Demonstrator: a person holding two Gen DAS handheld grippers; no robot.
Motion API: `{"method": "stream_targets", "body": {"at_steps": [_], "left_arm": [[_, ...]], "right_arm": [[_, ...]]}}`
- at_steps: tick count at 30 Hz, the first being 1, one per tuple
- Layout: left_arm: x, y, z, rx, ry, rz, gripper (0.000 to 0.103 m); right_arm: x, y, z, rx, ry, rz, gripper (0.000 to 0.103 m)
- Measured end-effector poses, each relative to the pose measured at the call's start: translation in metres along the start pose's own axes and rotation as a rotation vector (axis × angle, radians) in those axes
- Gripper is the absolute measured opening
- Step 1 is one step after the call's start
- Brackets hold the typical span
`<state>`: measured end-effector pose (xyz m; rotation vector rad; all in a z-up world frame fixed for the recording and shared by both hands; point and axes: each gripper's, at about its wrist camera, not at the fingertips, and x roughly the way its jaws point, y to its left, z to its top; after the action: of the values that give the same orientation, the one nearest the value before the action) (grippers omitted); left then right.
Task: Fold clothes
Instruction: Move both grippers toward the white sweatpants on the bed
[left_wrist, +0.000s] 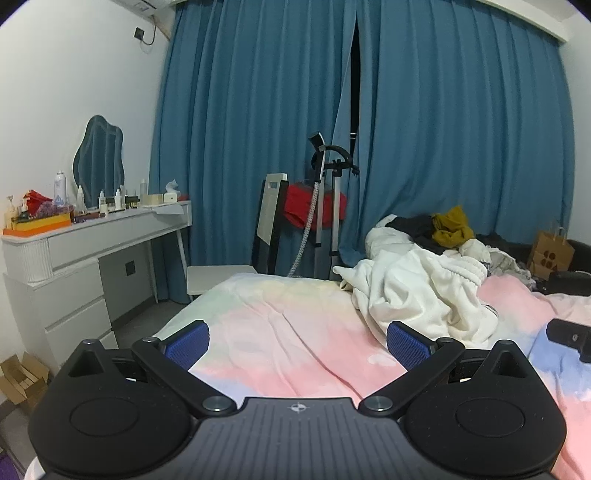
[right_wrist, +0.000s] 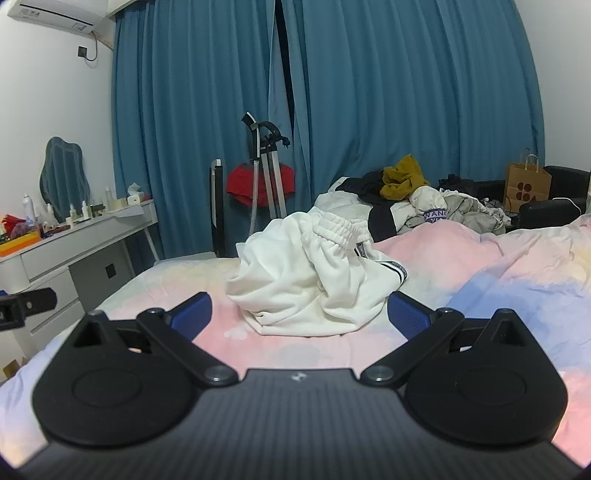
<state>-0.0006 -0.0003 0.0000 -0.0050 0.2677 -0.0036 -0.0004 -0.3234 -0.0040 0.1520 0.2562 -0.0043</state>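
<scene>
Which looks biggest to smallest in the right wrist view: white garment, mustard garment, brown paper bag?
1. white garment, though nearest the camera
2-3. mustard garment and brown paper bag: look alike, unranked

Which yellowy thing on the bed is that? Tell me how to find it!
Look at the bed with its pink and blue cover, then the clothes heap at its far end by the blue curtains. On top sits a crumpled mustard garment, the only yellow-brown piece among white, black and grey ones.
</scene>
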Motion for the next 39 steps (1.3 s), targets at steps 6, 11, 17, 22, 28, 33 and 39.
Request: {"method": "stream_targets", "body": {"at_steps": [6,11,17,22,28,33,39], "left_arm": [[-0.008,0.003,0.001,-0.007,0.013,-0.011,0.103],[-0.014,0.002,0.002,0.012,0.006,-0.011,0.103],[-0.005,0.001,-0.002,0.008,-0.006,-0.039,0.103],[0.004,-0.001,-0.007,0.004,-0.008,-0.055,0.103],[0.001,-0.002,-0.004,-0.015,-0.026,-0.093,0.103],[0.01,-0.013,-0.006,0.012,-0.005,-0.132,0.103],[0.042,-0.039,-0.002,0.031,0.035,-0.193,0.103]], "right_arm": [[0.0,-0.001,-0.002,0.003,-0.003,-0.003,0.103],[0.0,-0.002,-0.005,0.005,-0.005,-0.006,0.103],[0.002,-0.003,-0.005,0.022,-0.019,-0.026,0.103],[0.002,-0.007,-0.003,0.042,-0.017,-0.002,0.103],[0.0,-0.012,0.001,0.052,-0.019,-0.037,0.103],[-0.001,-0.02,0.003,0.077,-0.009,-0.023,0.103],[-0.004,-0.034,0.004,0.118,-0.005,-0.02,0.103]]}}
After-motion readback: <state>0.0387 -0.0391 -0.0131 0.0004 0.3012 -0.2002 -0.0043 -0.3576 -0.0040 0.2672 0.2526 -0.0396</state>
